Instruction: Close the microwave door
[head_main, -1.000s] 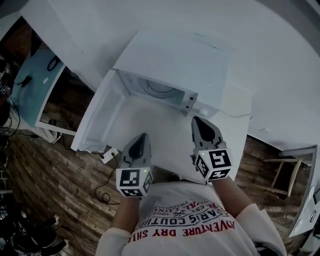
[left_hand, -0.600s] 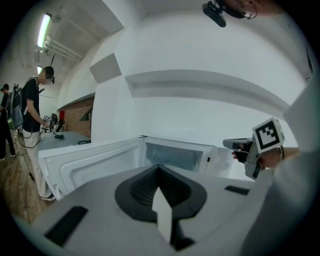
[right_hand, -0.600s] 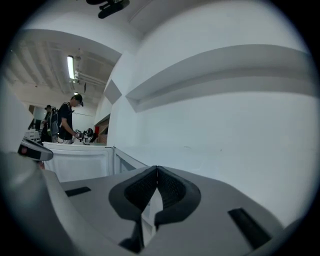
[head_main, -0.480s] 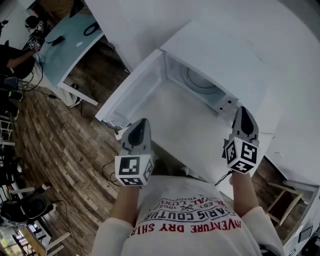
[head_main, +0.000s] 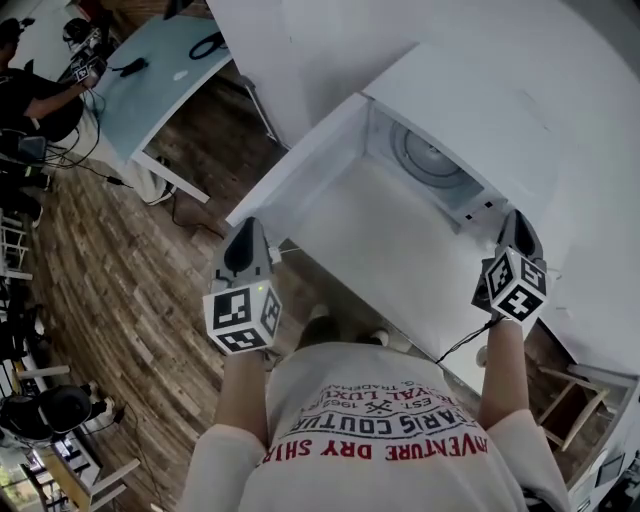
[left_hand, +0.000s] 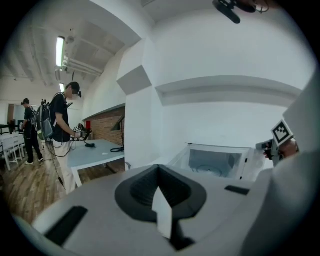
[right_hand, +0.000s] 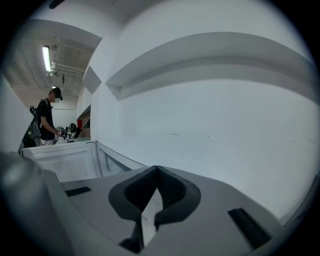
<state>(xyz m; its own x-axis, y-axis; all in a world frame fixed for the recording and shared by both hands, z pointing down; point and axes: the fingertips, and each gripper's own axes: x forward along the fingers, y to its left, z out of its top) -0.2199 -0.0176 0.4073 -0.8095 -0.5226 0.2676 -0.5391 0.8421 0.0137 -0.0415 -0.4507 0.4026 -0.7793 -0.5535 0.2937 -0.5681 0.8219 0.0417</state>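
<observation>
Microwave door (head_main: 300, 170): open, swung left.
Left gripper (head_main: 246, 232): jaws pressed together, empty.
Right gripper (head_main: 516, 222): jaws pressed together, empty.
Shirt print (head_main: 400, 447): "ADVENTURE DRY", upside down.

Head view: steeply down from above onto left gripper (head_main: 246, 230), right gripper (head_main: 516, 222), open microwave (head_main: 430, 160). Left gripper view: level, facing same microwave. Right gripper view: close against wall (right_hand: 225, 125).

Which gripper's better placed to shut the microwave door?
Left, probably. The left gripper sits near the free edge of the open door; the right gripper is at the far side of the microwave.
</observation>
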